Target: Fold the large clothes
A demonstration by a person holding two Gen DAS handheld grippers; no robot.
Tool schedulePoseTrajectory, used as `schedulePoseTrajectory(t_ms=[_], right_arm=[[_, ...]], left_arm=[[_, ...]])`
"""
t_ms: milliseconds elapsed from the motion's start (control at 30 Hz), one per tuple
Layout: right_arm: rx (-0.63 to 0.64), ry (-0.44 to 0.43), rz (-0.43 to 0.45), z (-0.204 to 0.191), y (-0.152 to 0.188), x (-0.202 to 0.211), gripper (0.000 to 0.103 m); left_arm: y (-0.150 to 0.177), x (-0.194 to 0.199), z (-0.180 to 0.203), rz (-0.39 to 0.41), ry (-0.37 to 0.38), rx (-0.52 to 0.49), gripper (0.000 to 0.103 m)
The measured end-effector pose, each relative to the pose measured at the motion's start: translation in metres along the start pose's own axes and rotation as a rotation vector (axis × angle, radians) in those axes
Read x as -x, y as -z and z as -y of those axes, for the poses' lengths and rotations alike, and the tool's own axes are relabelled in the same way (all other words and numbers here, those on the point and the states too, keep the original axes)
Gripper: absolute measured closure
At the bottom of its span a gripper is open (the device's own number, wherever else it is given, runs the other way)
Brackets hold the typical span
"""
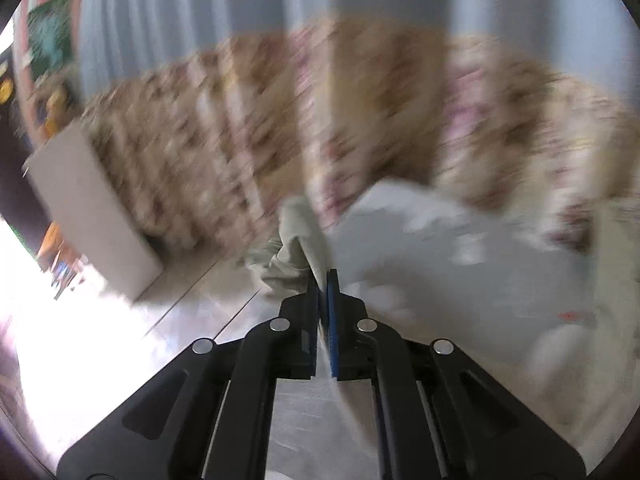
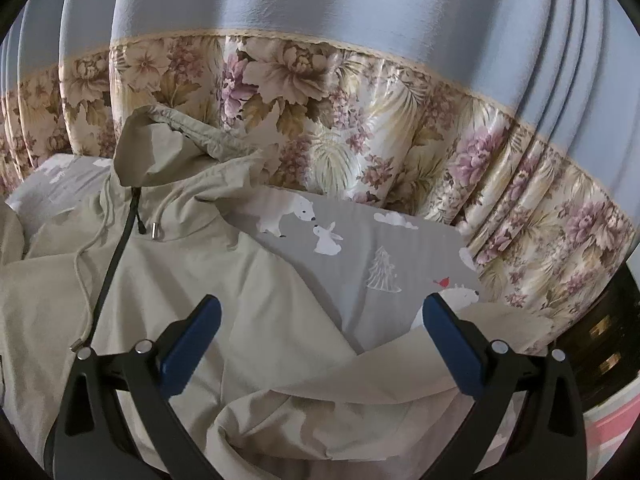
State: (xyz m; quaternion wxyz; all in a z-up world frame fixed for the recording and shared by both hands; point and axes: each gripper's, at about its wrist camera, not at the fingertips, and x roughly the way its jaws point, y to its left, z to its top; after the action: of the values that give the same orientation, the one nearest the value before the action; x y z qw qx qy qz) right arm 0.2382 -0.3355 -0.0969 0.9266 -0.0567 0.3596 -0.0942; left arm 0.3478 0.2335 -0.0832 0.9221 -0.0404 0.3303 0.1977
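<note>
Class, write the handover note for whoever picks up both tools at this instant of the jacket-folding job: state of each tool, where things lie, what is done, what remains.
Left tool: shut on a bunched bit of the beige hooded jacket; its view is motion-blurred, so which part cannot be told.
Right tool: open, holding nothing, poised over the jacket body with a sleeve lying across in front of it.
Jacket lies front up on the grey animal-print bedsheet, hood propped toward the floral curtain, zipper closed.
Done: jacket spread out, one sleeve seemingly brought across.
Left: remaining folds; no neat fold shows yet.
</note>
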Motion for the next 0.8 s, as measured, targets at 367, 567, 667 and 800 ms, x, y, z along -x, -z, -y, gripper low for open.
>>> schedulePoseTrajectory(t_ms=[367, 567, 667, 800], right_arm=[[-0.122, -0.082, -0.040, 0.026, 0.017, -0.005, 0.002], [-0.198, -0.114, -0.108, 0.041, 0.031, -0.008, 0.002], [-0.145, -0.067, -0.127, 0.033, 0.039, -0.005, 0.002], [-0.110, -0.132, -0.080, 0.018, 0.039, 0.006, 0.002]], left_arm=[[0.087, 0.129, 0.223, 0.004, 0.557, -0.328, 0.099], [0.189, 0.116, 0.320, -0.264, 0.603, -0.553, 0.040], [0.210, 0.120, 0.314, -0.331, 0.637, -0.583, 0.025], [0.195, 0.146, 0.267, -0.248, 0.625, -0.577, 0.010]])
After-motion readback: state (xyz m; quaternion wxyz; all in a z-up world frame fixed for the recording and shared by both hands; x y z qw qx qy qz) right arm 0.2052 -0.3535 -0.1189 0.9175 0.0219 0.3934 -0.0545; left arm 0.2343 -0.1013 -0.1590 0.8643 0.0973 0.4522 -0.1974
